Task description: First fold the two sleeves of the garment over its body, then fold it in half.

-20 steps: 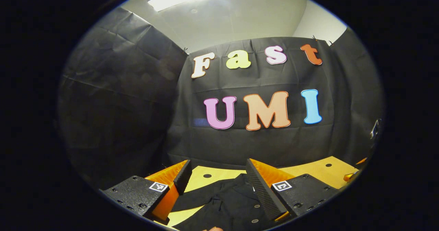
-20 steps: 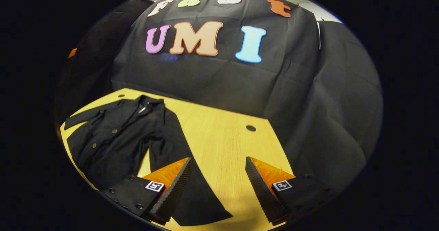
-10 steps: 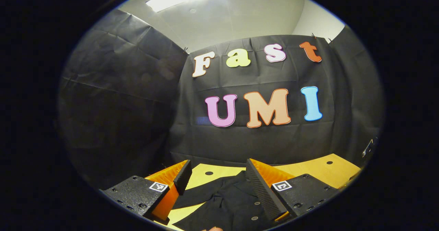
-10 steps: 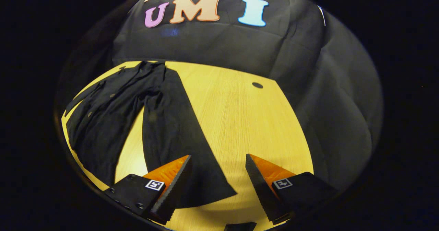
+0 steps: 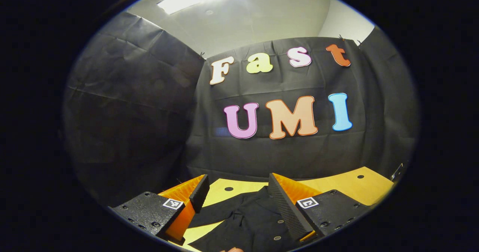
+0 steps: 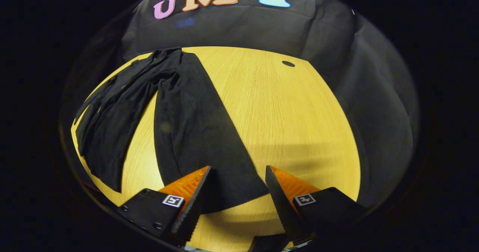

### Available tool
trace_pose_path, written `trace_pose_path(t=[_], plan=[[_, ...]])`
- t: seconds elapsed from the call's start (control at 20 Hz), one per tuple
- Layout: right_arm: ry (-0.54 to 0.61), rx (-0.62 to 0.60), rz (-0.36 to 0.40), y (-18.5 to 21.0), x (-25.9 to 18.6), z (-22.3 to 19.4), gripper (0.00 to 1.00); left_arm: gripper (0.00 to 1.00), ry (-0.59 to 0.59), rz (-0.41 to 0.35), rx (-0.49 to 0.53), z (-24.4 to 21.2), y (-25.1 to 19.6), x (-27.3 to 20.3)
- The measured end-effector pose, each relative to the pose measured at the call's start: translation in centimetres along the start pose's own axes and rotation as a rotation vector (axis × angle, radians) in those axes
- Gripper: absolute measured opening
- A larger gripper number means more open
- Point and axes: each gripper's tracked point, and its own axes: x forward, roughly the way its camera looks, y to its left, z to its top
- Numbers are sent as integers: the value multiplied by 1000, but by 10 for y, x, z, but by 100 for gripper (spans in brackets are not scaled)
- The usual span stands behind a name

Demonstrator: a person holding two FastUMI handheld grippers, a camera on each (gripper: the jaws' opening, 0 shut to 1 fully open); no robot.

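Our black shirt (image 6: 123, 106) lies flat on the yellow table (image 6: 284, 113). Our right gripper (image 6: 235, 192) hangs wide open over the sleeve (image 6: 202, 139) end; our left gripper (image 5: 237, 199) is open too. If we pinch too little cloth, the sleeve could slip out.

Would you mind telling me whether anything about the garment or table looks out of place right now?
Nothing stands out. The black garment lies flat on the wooden table, its near sleeve spread out and not yet folded. The right gripper hovers with open jaws over the cuff end.
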Motion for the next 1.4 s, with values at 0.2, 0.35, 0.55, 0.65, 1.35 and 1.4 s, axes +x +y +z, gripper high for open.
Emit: trace_pose_path(t=[0.2, 0.35, 0.55, 0.65, 1.35, 1.4], plan=[[-43, 62, 32, 12, 3, 1, 42, 95, 10, -2, 5, -2, -4, 1], [-64, 111, -3, 15, 1, 1, 11, 96, 11, -3, 8, -1, -3, 0], [-46, 155, -42, 19, 3, 1, 4, 94, -6, -34, 8, 1, -6, 10], [-50, 182, -63, 19, 3, 2, 3, 95, -8, -57, -2, 0, -6, 18], [-345, 255, -81, 79, -56, 153, 3, 95, -5, -42, -12, -5, 75, 39], [-360, 253, -78, 87, -56, 163, 3, 95, -2, -34, -14, -7, 83, 41]])
